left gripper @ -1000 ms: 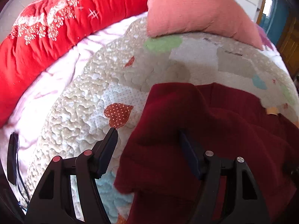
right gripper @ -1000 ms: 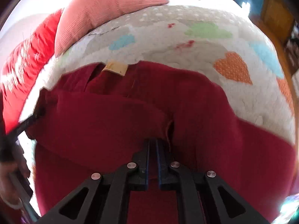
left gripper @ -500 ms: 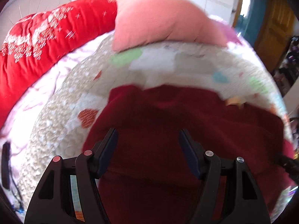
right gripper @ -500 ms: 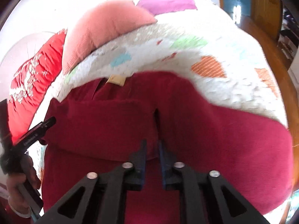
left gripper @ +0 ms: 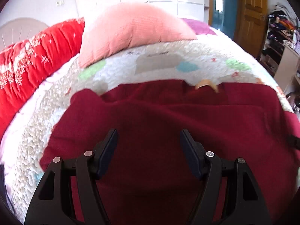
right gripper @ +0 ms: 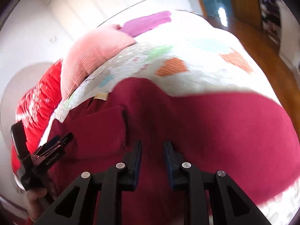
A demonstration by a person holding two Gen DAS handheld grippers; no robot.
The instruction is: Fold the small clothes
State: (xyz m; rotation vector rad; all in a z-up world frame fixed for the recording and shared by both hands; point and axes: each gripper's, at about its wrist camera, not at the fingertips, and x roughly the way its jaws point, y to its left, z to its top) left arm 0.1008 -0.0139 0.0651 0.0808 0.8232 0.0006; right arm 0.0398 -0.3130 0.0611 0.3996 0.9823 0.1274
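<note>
far side: pink pillow (left gripper: 131, 31) blocks — left: red bolster (left gripper: 35, 56) | quilt (left gripper: 168, 61) between — open

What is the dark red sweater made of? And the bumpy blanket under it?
The sweater looks like soft knit, maybe wool or fleece: matte, fuzzy, draping in thick folds. The blanket seems to be quilted cotton: puckered stitching with coloured patches sewn on.

Pink pillow (left gripper: 131, 31) on patchwork quilt (left gripper: 168, 61); red blanket (left gripper: 31, 56) beside; wood door (left gripper: 251, 9) bkgd.
</note>
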